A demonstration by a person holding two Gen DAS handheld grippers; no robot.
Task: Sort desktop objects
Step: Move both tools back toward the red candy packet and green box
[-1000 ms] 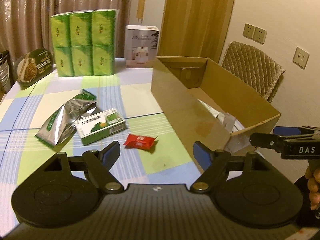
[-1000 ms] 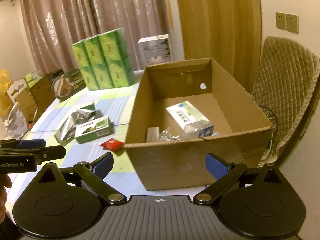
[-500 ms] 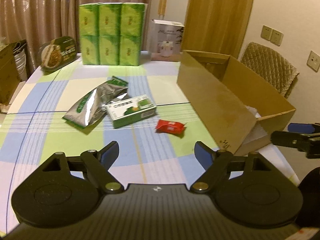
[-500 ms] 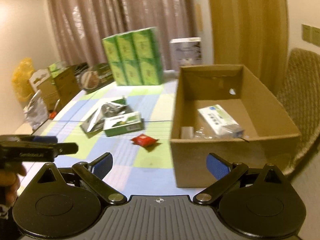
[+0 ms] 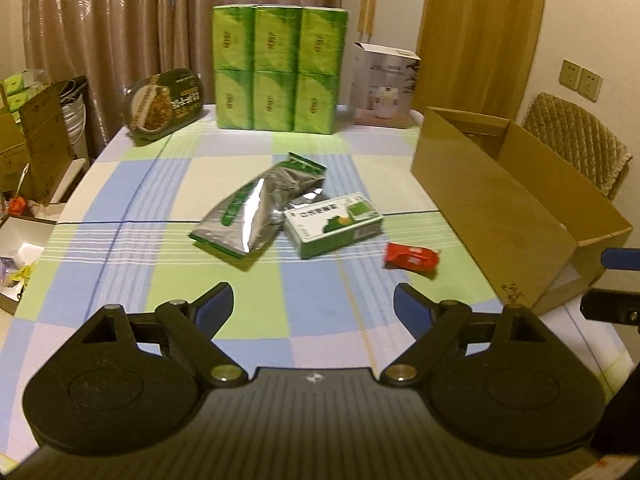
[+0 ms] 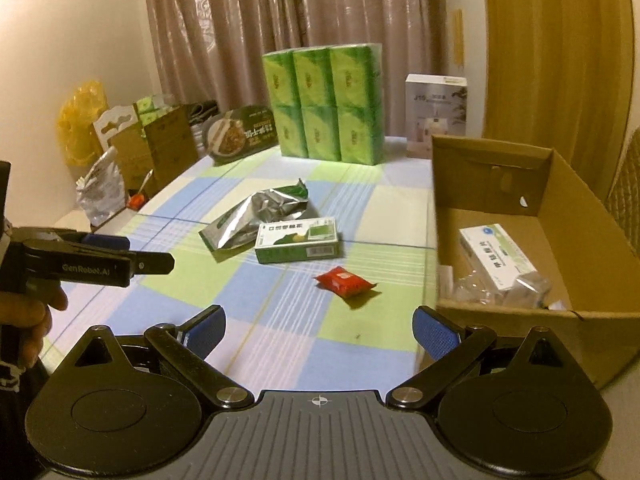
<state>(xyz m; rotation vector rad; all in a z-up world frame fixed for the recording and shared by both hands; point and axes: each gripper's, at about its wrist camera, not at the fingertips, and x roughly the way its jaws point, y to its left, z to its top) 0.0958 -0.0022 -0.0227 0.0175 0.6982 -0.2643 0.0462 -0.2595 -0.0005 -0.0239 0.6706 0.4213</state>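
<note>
The left tool (image 5: 313, 300) is seen with its jaws opening and nothing between them; the right tool (image 6: 319, 331) is held wide open and empty as well. Just ahead of both, on the checked desk (image 5: 120, 272), a red packet (image 5: 411, 256) is found, lying right of the left tool's line. Slightly beyond it lie a green box (image 5: 334, 225) and, touching that box, a silver pouch (image 5: 256, 208). To the right stands the cardboard box (image 6: 560, 240), in which a white carton (image 6: 498, 256) is already placed. A slip is judged likely with the crinkled pouch, and the green box may be dragged along, since the two overlap.
</note>
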